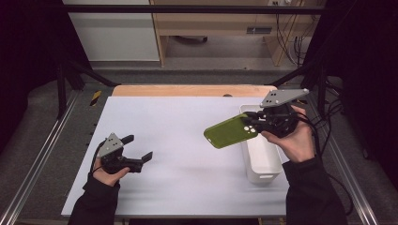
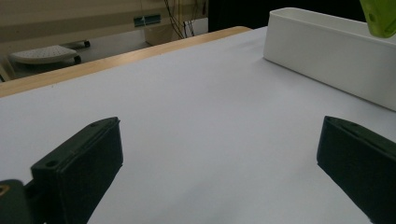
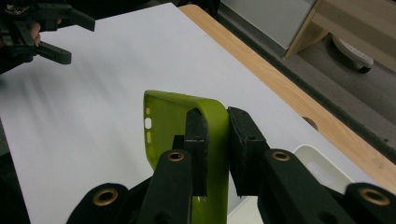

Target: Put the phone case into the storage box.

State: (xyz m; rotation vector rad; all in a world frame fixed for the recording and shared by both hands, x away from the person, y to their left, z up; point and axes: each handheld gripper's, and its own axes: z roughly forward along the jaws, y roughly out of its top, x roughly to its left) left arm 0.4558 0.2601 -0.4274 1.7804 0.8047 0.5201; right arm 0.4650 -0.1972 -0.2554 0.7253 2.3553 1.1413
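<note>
1. Nearest the lens in the right gripper view: right gripper point(image 3: 215, 144), jaws pinched tight on one side wall of a lime-green soft plastic phone case point(image 3: 180, 126), one pad inside the shell, other outside.
2. High view: same case point(image 1: 231, 131) sits right of centre, held up in the air off the white table sheet point(image 1: 187, 150). Its long axis runs from the gripper point(image 1: 256, 125) down-left toward frame centre, slightly tilted.
3. Long white plastic bin point(image 1: 259, 157) lies at frame right, directly under/behind the gripper end of the case; case's free end overhangs the sheet, not the bin.
4. Left gripper point(image 1: 140, 149) at lower left of high view, jaws spread wide, nothing between them; in its own view both black jaws stand far apart over bare sheet.
5. Key relation: case lies well to the right of the left gripper, free end pointing its way. Right hand point(image 1: 293, 138) is much the nearer; judging by this, any handover needs the left to cross the sheet.
</note>
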